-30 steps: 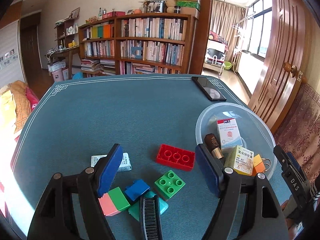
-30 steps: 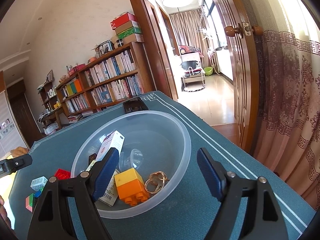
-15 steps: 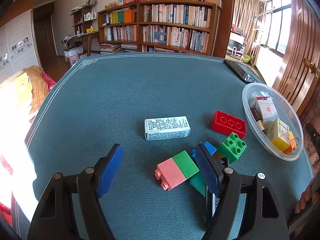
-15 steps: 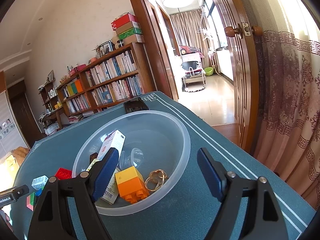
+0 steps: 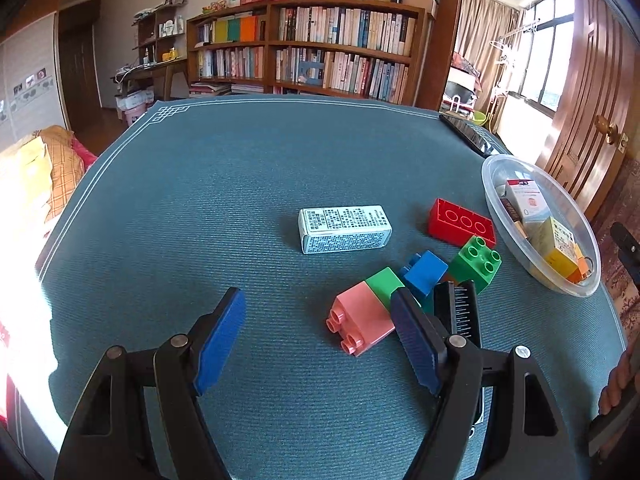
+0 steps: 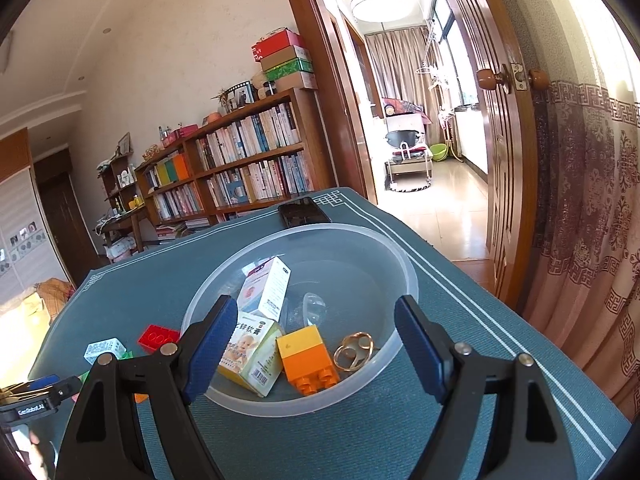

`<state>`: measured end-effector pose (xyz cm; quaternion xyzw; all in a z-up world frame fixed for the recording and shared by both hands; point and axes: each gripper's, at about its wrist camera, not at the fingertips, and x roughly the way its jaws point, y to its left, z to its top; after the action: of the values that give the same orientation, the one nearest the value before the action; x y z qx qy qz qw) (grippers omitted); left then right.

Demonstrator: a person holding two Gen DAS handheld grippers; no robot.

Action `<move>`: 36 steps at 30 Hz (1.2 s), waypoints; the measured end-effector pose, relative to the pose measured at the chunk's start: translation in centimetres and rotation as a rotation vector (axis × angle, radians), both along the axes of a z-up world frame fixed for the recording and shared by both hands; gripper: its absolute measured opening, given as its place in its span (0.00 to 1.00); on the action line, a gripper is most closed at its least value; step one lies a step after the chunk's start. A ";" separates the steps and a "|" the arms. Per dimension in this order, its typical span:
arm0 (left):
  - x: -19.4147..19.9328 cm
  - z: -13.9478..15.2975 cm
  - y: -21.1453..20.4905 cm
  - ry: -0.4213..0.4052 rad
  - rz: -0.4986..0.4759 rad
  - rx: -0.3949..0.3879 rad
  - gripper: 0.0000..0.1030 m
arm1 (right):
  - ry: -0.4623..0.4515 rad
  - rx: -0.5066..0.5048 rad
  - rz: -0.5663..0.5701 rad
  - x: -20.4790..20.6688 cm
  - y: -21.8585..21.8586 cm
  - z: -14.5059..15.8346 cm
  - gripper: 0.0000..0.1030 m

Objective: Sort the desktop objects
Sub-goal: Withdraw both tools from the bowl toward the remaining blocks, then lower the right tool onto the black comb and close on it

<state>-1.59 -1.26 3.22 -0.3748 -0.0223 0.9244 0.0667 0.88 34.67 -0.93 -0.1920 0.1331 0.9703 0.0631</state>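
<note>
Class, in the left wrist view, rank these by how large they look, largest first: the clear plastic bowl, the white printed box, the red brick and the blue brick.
1. clear plastic bowl
2. white printed box
3. red brick
4. blue brick
The fisheye lens distorts things near the frame's edge, so box versus red brick is unsure.

Loose on the teal tablecloth: white printed carton lying flat, red brick near the bowl, green 4-stud block, blue block and a pink-green block on its side, clustered. Clear plastic bowl at the table's right edge holds two medicine boxes, an orange-yellow block, a gold ring clip.
</note>
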 end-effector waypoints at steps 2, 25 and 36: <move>0.0 -0.1 -0.5 -0.002 0.015 0.019 0.76 | -0.021 -0.002 0.090 0.0 -1.8 0.3 0.81; -0.2 -0.1 -3.7 -0.004 0.155 0.127 0.76 | -0.340 0.052 0.585 -2.3 -17.0 -4.6 0.52; -0.1 0.2 -3.0 0.020 0.114 0.142 0.76 | -0.378 0.081 0.583 -2.9 -17.4 -5.7 0.31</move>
<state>-1.70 -4.26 3.47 -0.3579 -0.1082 0.9266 0.0406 -2.04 17.30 -6.64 -0.3956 0.0201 0.8992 -0.1858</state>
